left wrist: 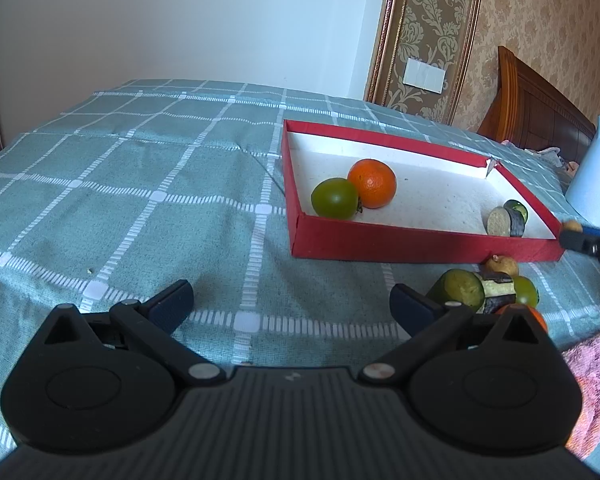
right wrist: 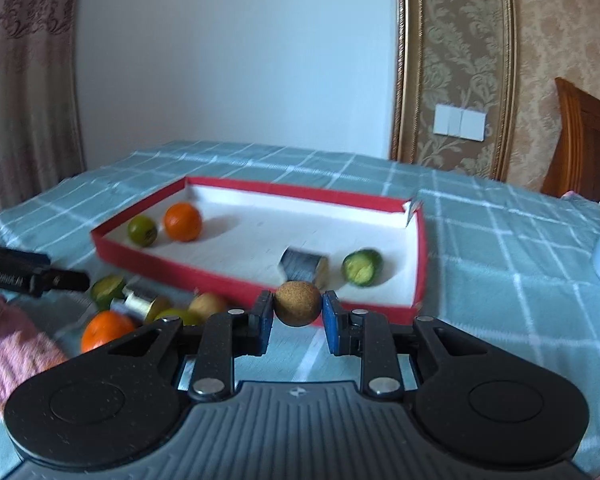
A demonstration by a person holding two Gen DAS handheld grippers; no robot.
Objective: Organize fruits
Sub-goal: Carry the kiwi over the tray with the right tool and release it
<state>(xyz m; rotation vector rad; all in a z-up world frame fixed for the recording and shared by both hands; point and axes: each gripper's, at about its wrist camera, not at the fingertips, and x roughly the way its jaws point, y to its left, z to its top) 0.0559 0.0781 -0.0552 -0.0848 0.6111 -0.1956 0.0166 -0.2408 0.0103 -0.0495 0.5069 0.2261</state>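
Right tongs (right wrist: 297, 309) closed on a brown ball fruit (right wrist: 297, 304), held at its widest girth between the blue pads (right wrist: 330, 314), just short of the red tray's (right wrist: 172, 260) near wall. Fruit looks light, firm, rough-skinned; a round shape could roll out if pinched off-centre, so the mid-line grip seems right. Right tongs level, pointing toward the tray.

Left tongs (left wrist: 292, 302) spread wide, empty, low over the bed (left wrist: 140, 200), aimed left of the tray. Loose pile (left wrist: 484, 288) lies beside its right finger. Orange (left wrist: 372, 183) and green fruit (left wrist: 335, 199) sit touching in the tray.
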